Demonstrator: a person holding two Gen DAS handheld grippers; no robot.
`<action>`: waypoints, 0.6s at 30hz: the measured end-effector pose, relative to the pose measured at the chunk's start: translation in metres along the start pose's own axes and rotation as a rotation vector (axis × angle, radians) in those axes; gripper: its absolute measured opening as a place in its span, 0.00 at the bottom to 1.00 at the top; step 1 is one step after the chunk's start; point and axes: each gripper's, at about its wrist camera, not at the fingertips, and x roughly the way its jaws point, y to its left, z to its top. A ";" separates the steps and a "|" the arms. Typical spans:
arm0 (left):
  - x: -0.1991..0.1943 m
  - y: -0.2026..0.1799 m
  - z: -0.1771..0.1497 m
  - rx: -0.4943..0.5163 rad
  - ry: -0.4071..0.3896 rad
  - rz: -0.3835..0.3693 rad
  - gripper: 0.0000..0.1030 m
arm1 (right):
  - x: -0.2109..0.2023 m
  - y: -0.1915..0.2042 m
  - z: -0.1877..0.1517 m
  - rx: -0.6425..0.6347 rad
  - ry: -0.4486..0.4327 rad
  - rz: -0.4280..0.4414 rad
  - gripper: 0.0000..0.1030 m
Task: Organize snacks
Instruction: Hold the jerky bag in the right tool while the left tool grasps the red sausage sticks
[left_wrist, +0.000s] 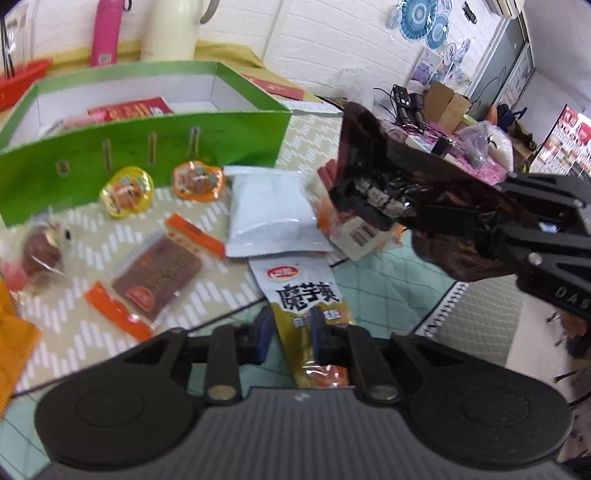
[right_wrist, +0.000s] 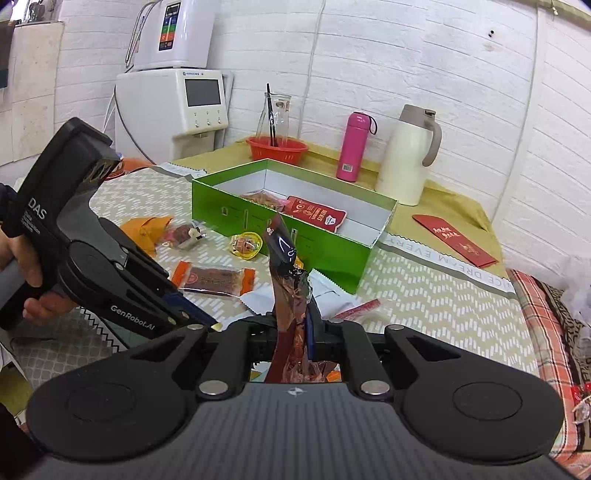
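Holding a dark foil snack pouch (right_wrist: 286, 280) in my right gripper (right_wrist: 291, 332) — the jaws are pinched tight on its lower end and the rest stands up above them, raised over the table. From the left wrist view the same pouch (left_wrist: 373, 177) hangs out in the air to the right of the green box (left_wrist: 147, 147), not yet over it. It crinkles and kinks where I have it, so I judge it light, soft and a bit slick; a grip on the flat sealed end should hold better than one on the puffy middle, and I would not squeeze harder in case the contents crush. My left gripper (left_wrist: 288, 332) hovers low with its jaws parted, straddling the konjac snack packet (left_wrist: 303, 295) that lies on the tablecloth (left_wrist: 92, 236); the blue pads (left_wrist: 264, 334) are either side of it and I cannot tell whether they touch. That one looks thin and floppy too — best taken across its narrow width. The box already holds a red packet (right_wrist: 317, 218), while the white pouch (left_wrist: 269, 214), the brown bar with orange ends (left_wrist: 155, 273) and the two round jelly cups (left_wrist: 127, 190) wait loose just in front of its wall.
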 end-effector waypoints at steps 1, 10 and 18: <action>0.000 0.002 -0.001 -0.035 -0.003 -0.031 0.19 | 0.001 0.000 -0.001 0.004 0.004 0.004 0.17; 0.004 -0.006 0.001 -0.127 -0.028 -0.077 0.44 | -0.009 -0.009 -0.021 0.069 0.026 -0.004 0.17; -0.013 -0.018 0.030 -0.004 -0.175 0.131 0.55 | -0.030 -0.021 -0.013 0.121 -0.061 -0.004 0.17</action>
